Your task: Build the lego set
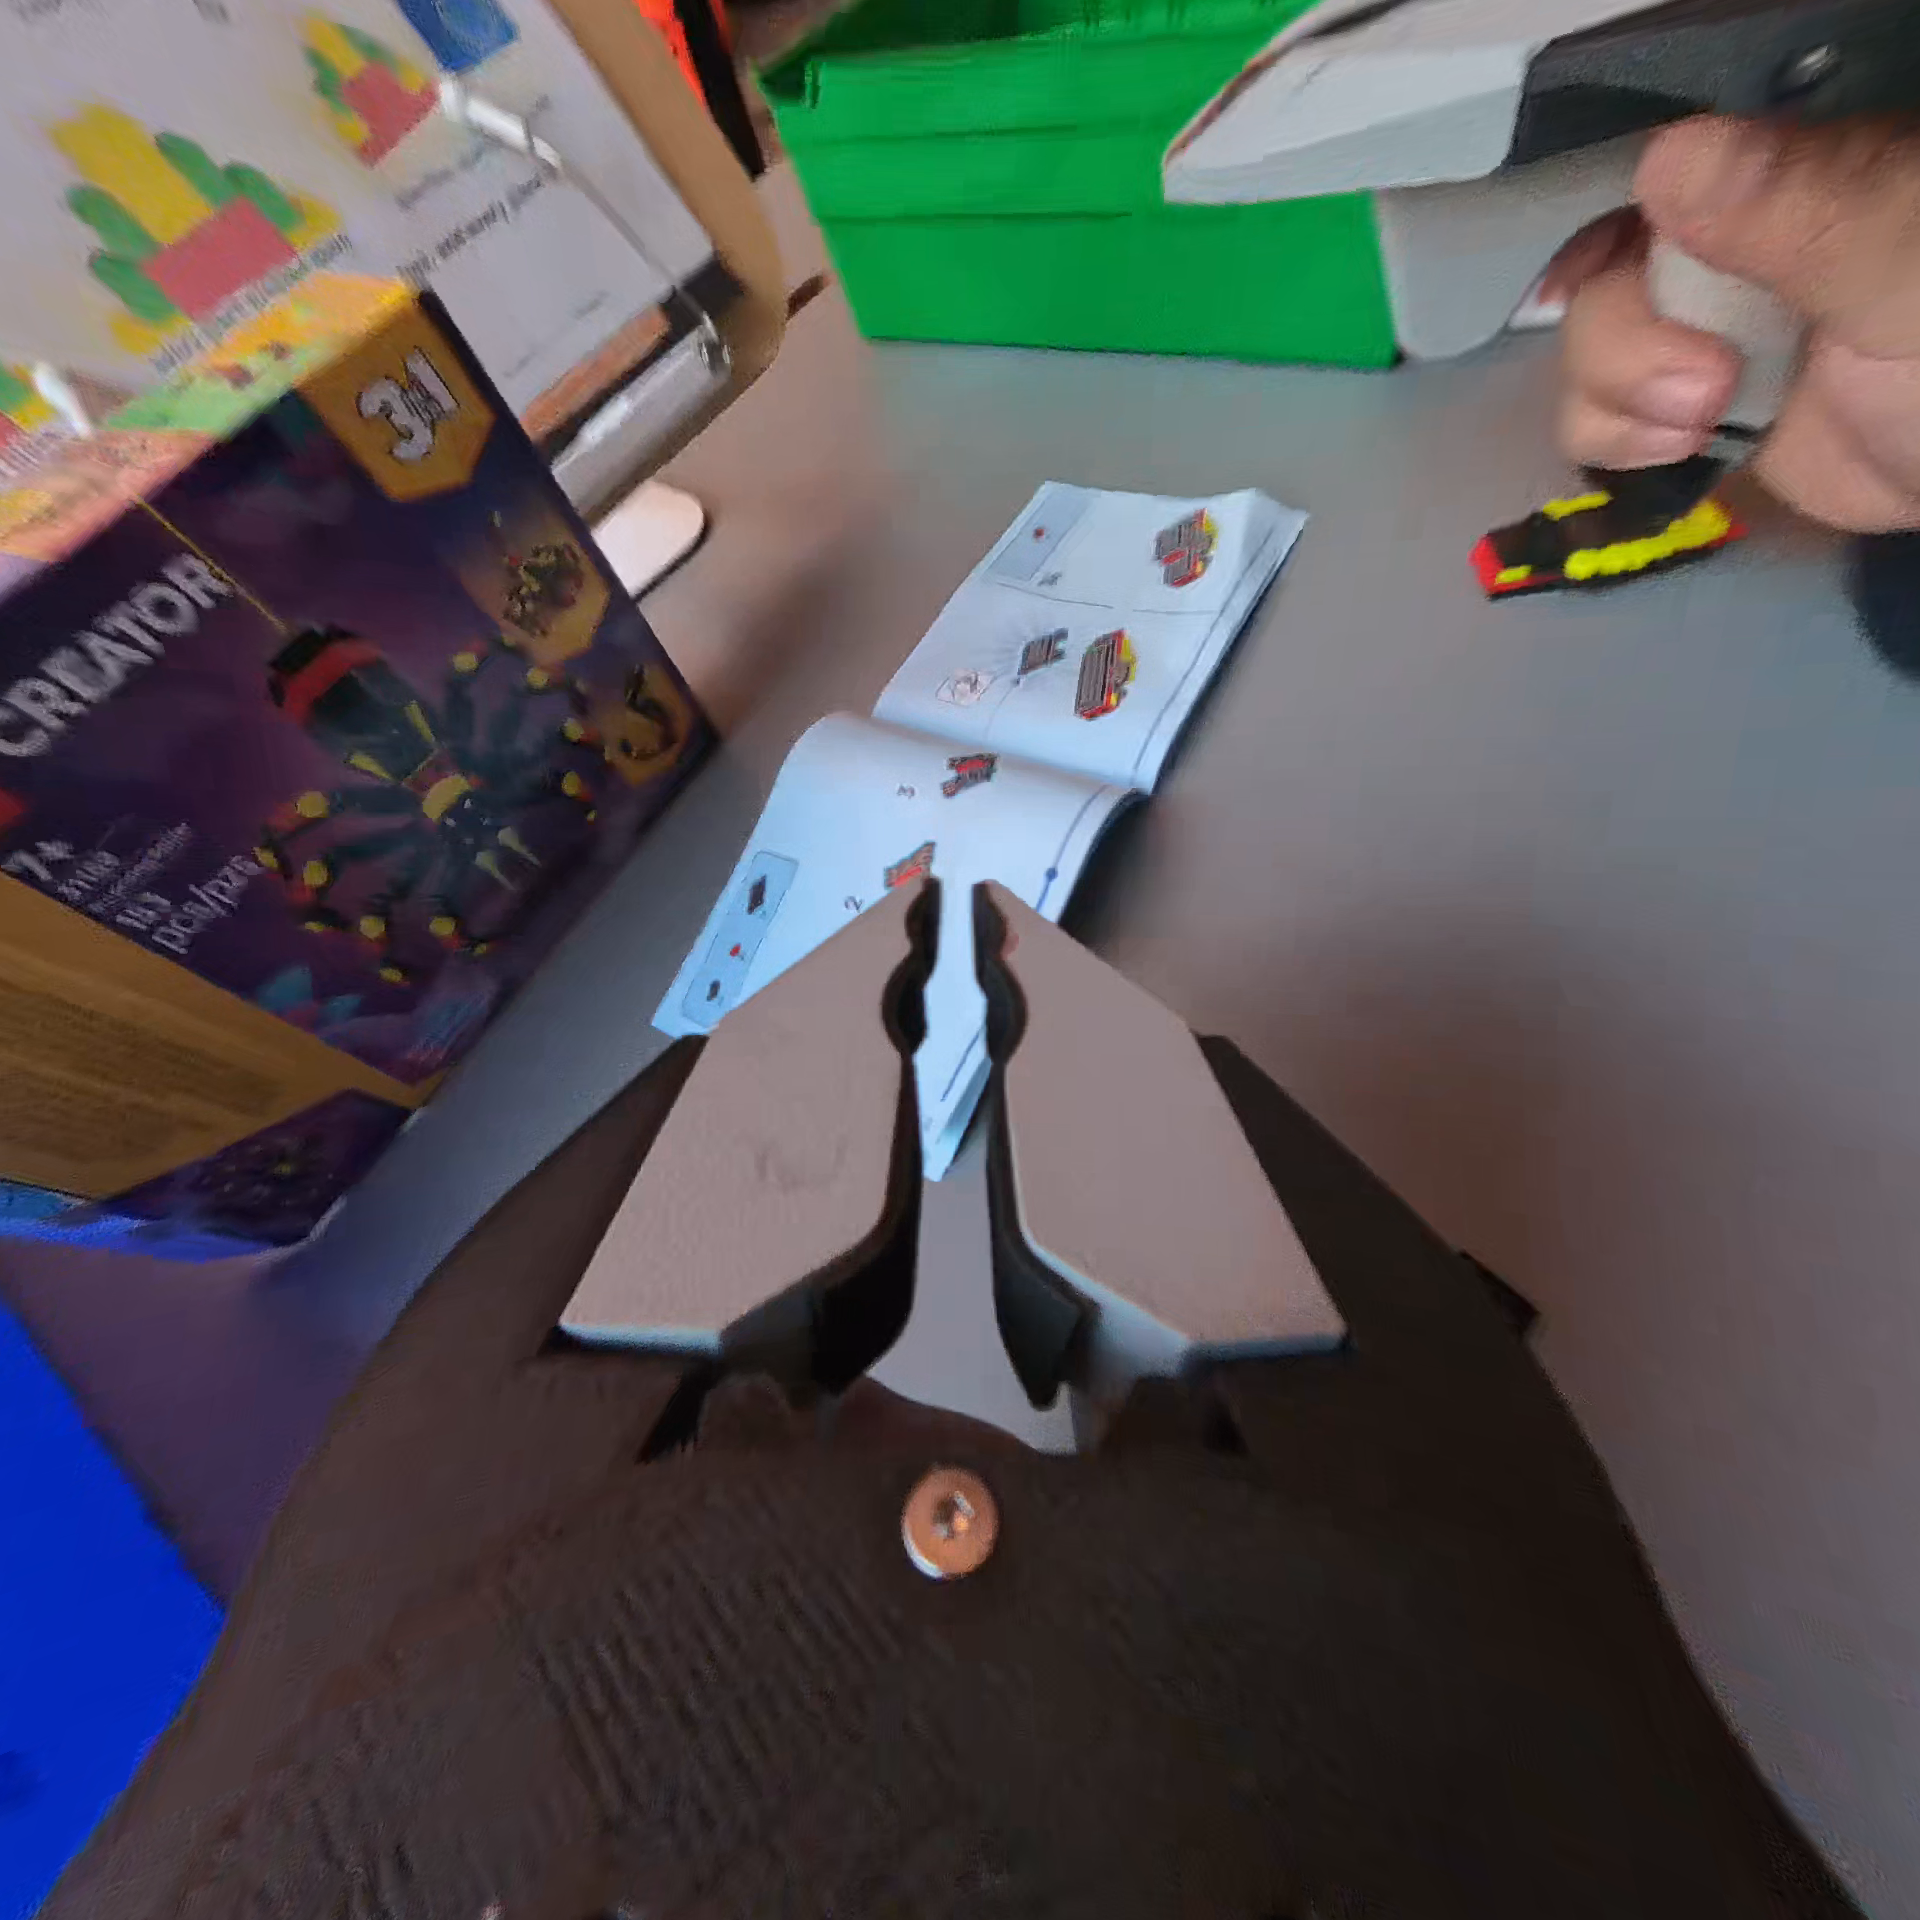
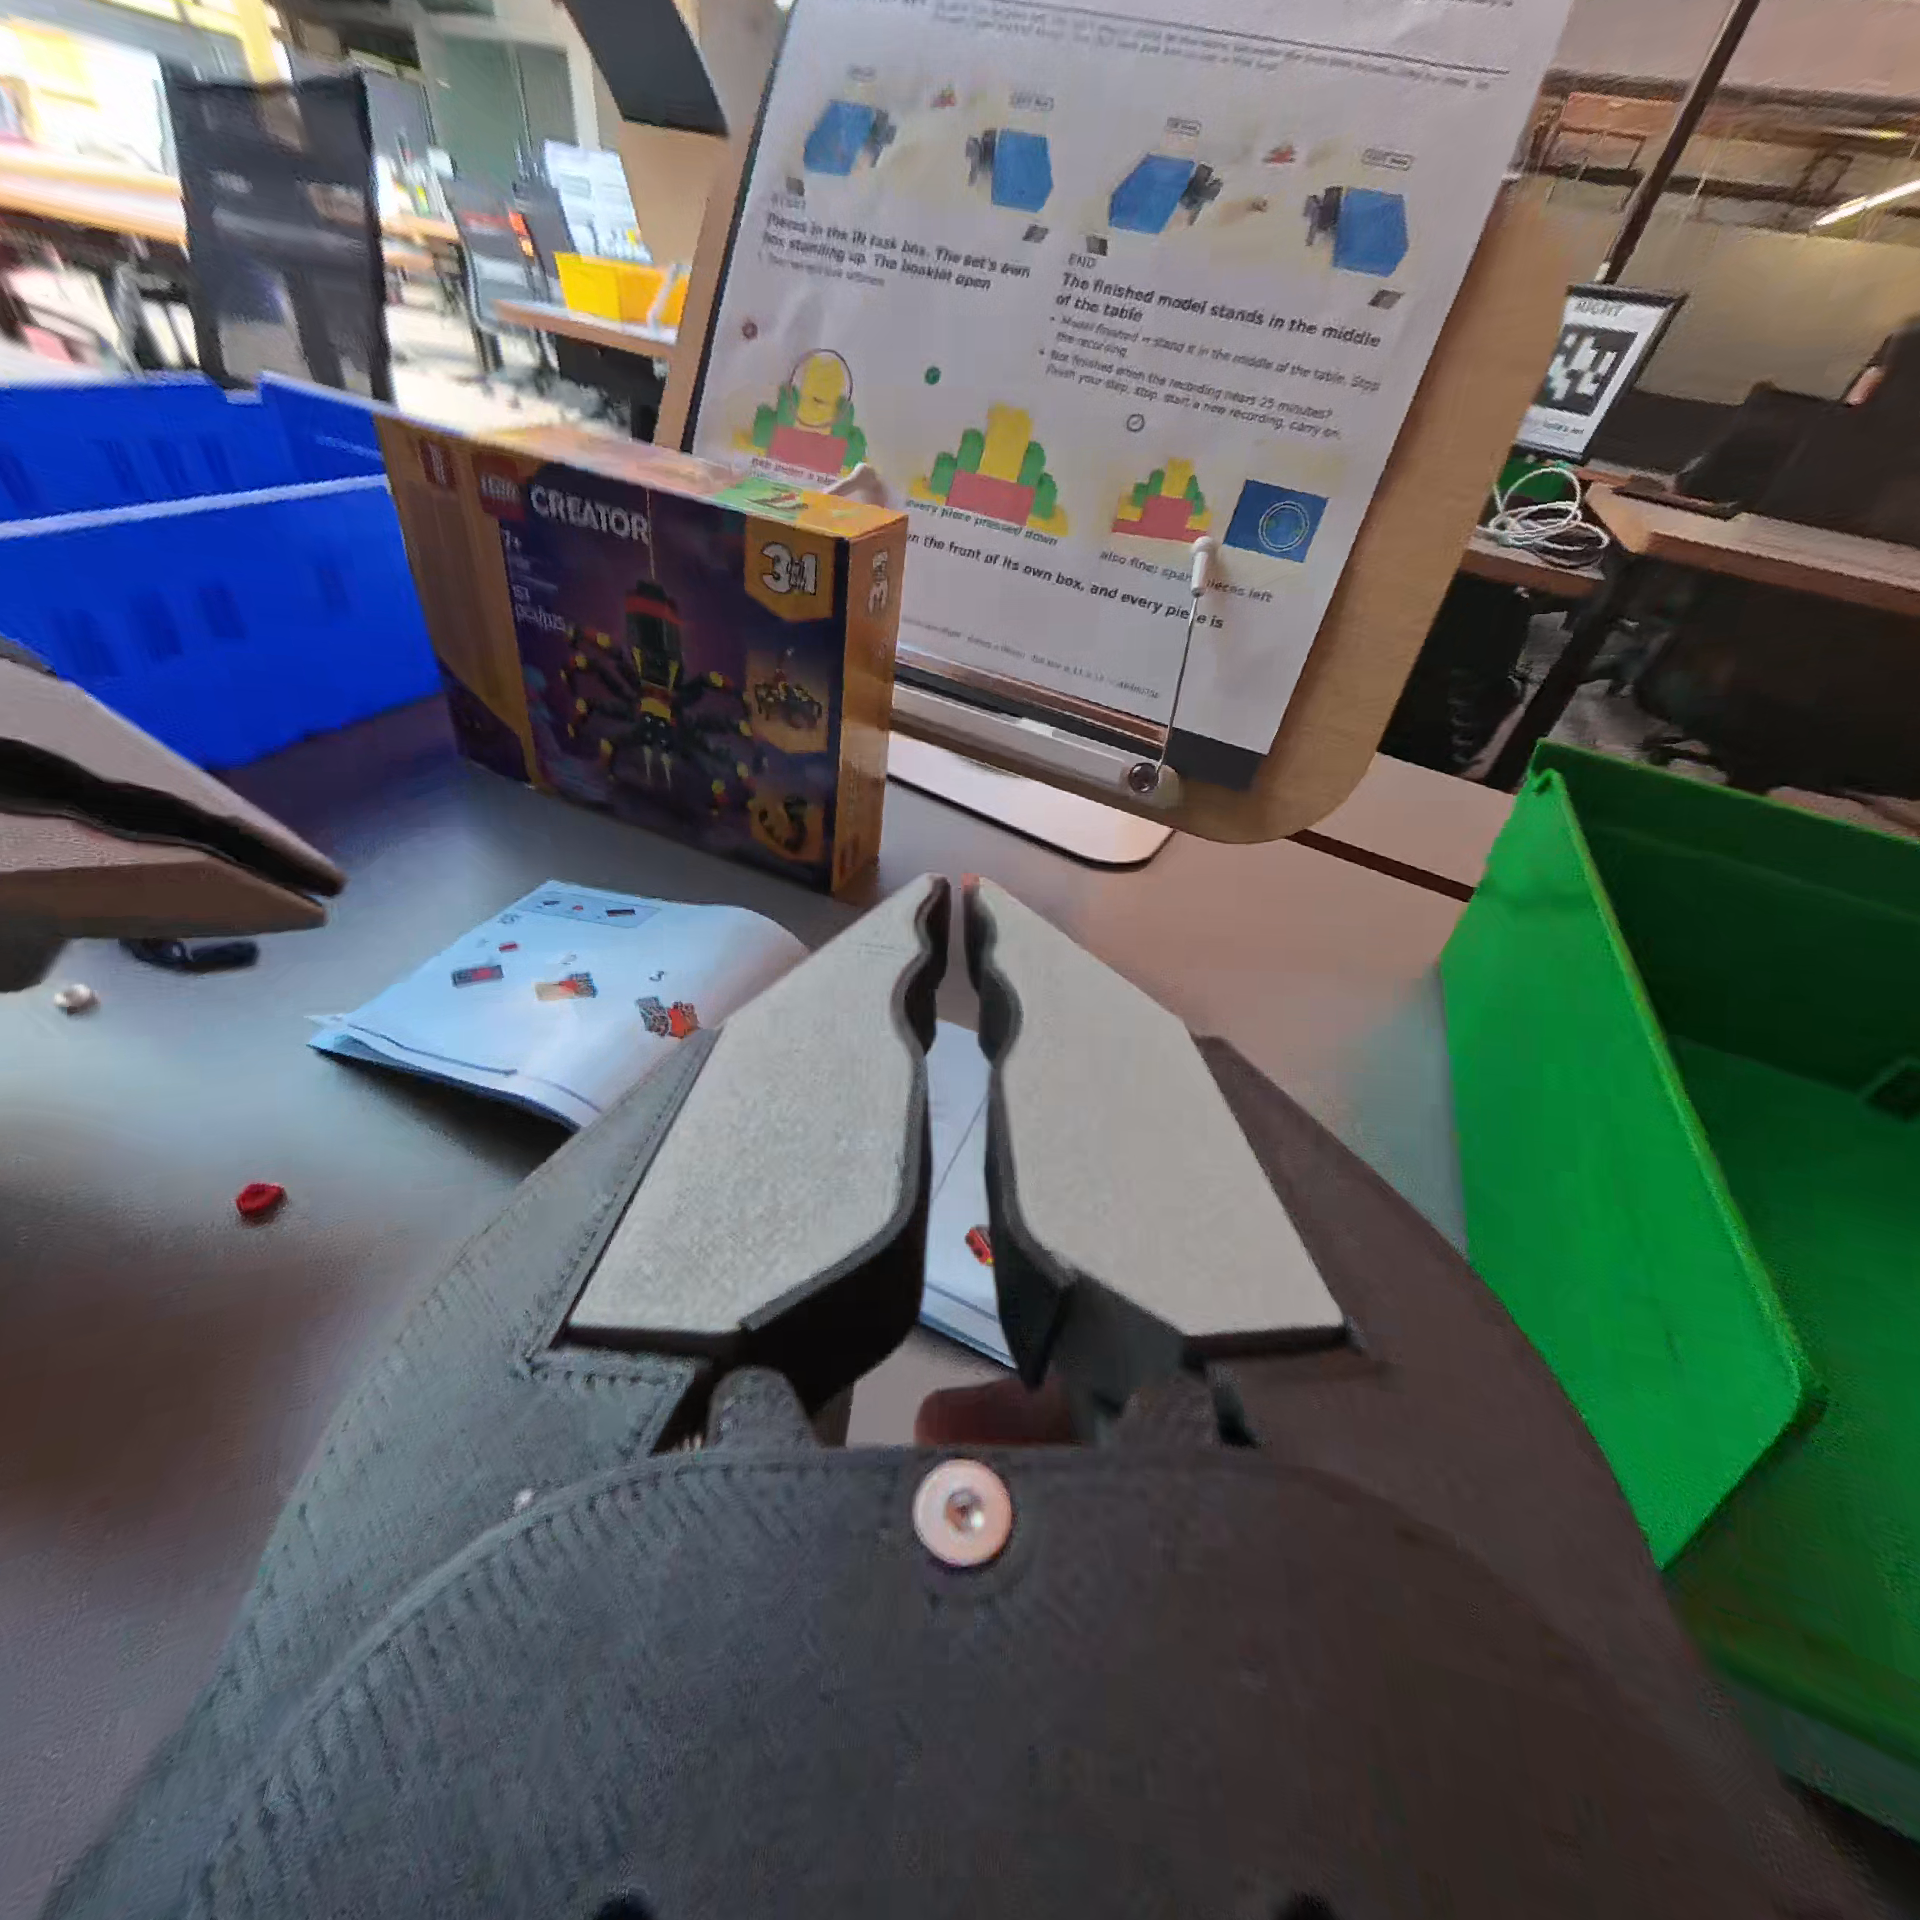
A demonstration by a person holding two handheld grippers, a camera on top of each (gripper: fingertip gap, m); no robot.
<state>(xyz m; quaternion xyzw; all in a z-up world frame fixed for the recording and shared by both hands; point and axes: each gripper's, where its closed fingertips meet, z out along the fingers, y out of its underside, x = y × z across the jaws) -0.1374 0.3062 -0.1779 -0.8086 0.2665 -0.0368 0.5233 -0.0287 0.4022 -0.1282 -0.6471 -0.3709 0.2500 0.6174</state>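
Note:
A small black, yellow and red lego model [image 1: 1605, 540] lies on the grey table [image 1: 1455, 987] at the far right, just under a hand that holds my right gripper [image 1: 1174, 171]. My left gripper [image 1: 956, 894] is shut and empty, hovering over the near edge of the open instruction booklet [image 1: 1039, 727]. My right gripper [image 2: 956, 888] is shut above the booklet [image 2: 561, 997]; a tiny reddish speck shows at its tips, and I cannot tell what it is. My left gripper [image 2: 312, 899] also enters at the left of the right wrist view.
The set's box [image 2: 665, 644] stands behind the booklet. A blue bin [image 2: 187, 561] is at the left, a green bin [image 2: 1662, 1143] at the right, a sheet on a stand [image 2: 1091, 364] behind. Loose pieces: red [image 2: 260, 1198], dark [image 2: 192, 951], silvery [image 2: 75, 1000].

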